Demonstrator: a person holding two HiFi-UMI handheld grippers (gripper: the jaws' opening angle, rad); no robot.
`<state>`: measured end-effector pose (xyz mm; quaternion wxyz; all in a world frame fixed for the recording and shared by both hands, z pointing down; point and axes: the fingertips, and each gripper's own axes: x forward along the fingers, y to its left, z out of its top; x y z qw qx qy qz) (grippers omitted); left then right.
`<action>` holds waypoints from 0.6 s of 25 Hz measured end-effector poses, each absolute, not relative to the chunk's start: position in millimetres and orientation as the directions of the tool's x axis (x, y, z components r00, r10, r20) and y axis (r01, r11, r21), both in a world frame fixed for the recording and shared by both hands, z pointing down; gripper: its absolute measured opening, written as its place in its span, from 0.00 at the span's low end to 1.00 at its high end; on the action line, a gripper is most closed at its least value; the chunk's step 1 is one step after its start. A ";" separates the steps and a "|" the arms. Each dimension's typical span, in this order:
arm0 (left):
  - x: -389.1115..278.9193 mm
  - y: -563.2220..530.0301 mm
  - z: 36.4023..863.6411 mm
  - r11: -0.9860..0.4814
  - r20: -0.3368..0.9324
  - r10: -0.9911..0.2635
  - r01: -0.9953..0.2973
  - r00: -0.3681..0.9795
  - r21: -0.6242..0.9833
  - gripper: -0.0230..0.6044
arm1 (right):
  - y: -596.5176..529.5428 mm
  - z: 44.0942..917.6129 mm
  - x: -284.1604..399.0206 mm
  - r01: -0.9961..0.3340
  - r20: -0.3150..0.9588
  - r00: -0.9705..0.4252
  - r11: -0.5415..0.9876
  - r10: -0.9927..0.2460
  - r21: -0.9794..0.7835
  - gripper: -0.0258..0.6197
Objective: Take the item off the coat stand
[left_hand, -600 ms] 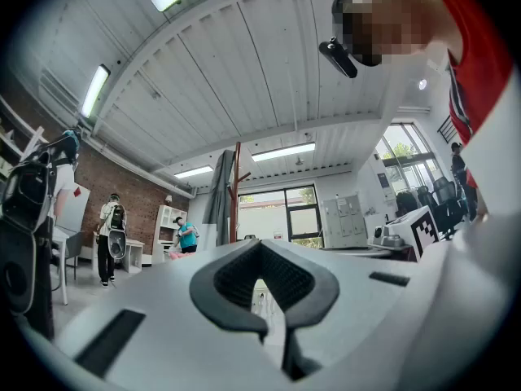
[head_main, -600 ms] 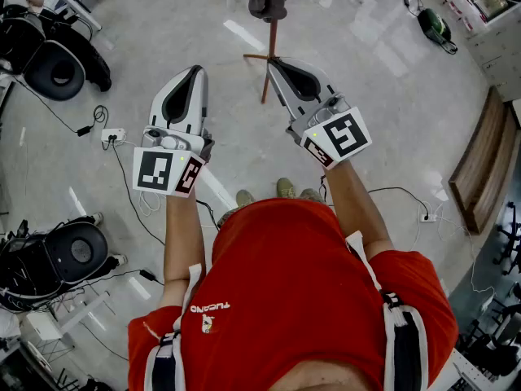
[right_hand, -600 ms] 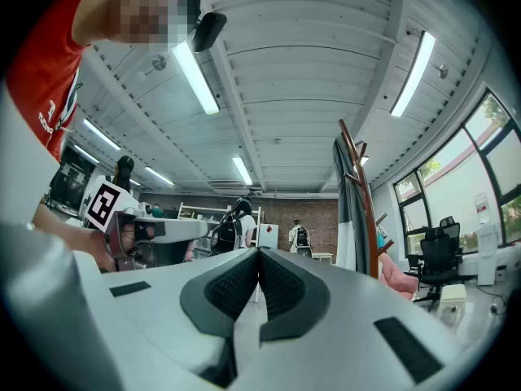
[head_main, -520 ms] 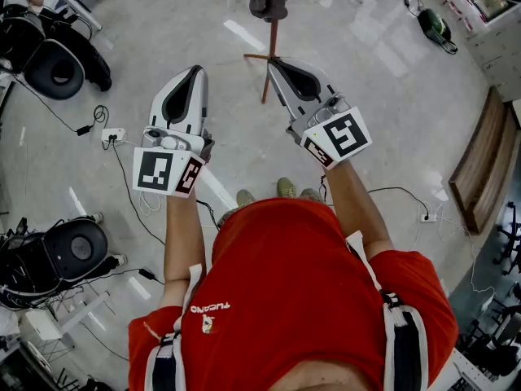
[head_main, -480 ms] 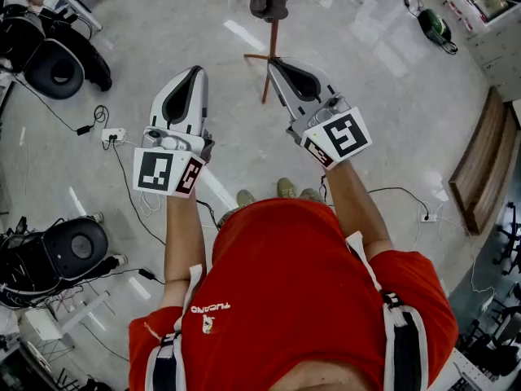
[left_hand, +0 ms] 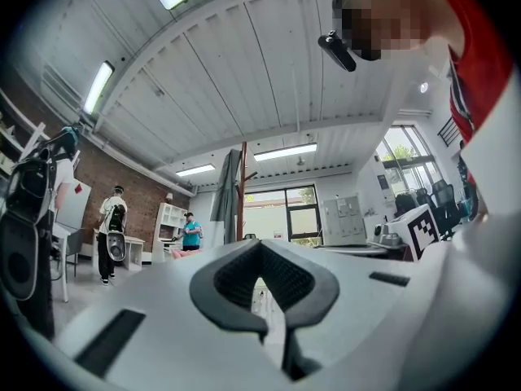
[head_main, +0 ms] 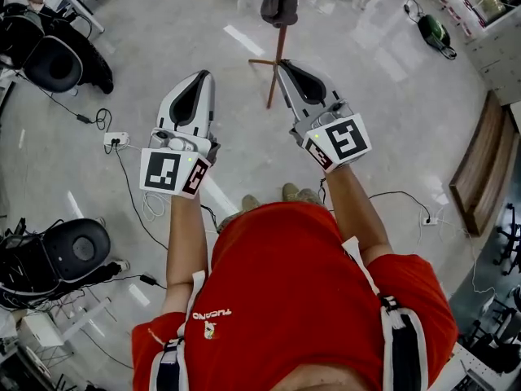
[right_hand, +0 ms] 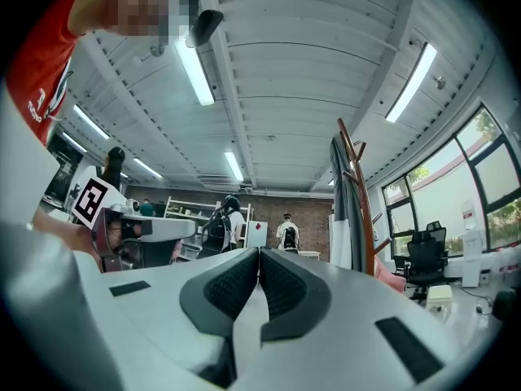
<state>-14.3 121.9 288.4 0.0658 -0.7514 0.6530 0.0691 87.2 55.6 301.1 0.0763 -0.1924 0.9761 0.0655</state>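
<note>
Grey garment [head_main: 279, 2] is hanging long-axis vertical on the upright coat stand [head_main: 273, 72] ahead. I am holding left gripper [head_main: 203, 76] and right gripper [head_main: 282, 63] jaws together, empty. The stand is sitting slightly nearer than before.

Head cam down, tool cams toward coat stand [head_main: 274, 63]

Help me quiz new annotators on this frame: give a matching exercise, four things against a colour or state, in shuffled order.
Things:
1. coat stand pole
2. garment on the stand
3. person's shirt
4. right gripper

Colour or state:
a. red
b. shut, nothing held
c. dark grey
d. brown wood

Pairs: 1-d, 2-c, 3-a, 4-b
</note>
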 end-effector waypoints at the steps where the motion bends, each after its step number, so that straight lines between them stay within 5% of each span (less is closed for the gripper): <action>1: -18.1 124.9 289.8 -0.143 -0.189 -0.972 -0.990 0.142 -0.008 0.05 | 57.1 301.8 83.6 -0.396 -0.174 -0.910 0.913 -0.375 0.101 0.08; 11: -53.0 112.0 294.7 -0.188 -0.183 -0.965 -0.982 0.186 -0.005 0.05 | 44.3 310.0 49.2 -0.465 -0.140 -0.882 0.880 -0.450 0.100 0.10; 15: -71.4 94.2 297.2 -0.195 -0.183 -0.964 -0.981 0.191 0.005 0.05 | 23.7 317.9 33.0 -0.494 -0.106 -0.868 0.865 -0.484 0.091 0.21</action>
